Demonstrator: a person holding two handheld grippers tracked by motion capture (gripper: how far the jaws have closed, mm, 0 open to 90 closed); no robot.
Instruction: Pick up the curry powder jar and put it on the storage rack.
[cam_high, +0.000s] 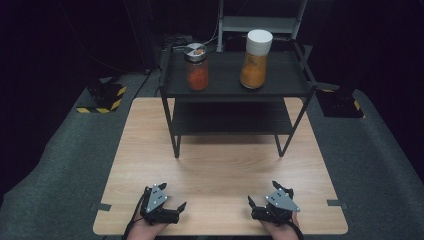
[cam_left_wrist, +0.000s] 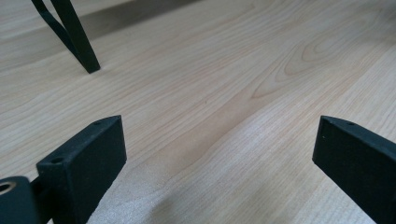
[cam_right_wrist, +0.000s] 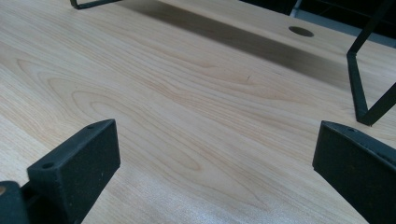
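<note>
Near the table's front edge (cam_high: 220, 231), the left gripper (cam_high: 176, 209) and right gripper (cam_high: 252, 206) rest wide open, holding nothing; bare wood stretches ahead to the black shelf rack (cam_high: 235, 87) bearing two orange-filled jars (cam_high: 197, 67).

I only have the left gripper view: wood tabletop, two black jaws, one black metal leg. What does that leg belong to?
Observer: A black two-tier metal shelf rack standing at the far half of the light wooden table.
Operator: Anything on it?
Observer: Two jars on the top tier: a glass jar of orange-red powder with a silver lid at the left, and a taller jar of orange powder with a white cap at the right.
Operator: Where's the other gripper?
Observer: The right gripper rests at the near edge of the table, jaws wide apart and holding nothing, pointing inward toward the left gripper, which is also open and empty.
</note>
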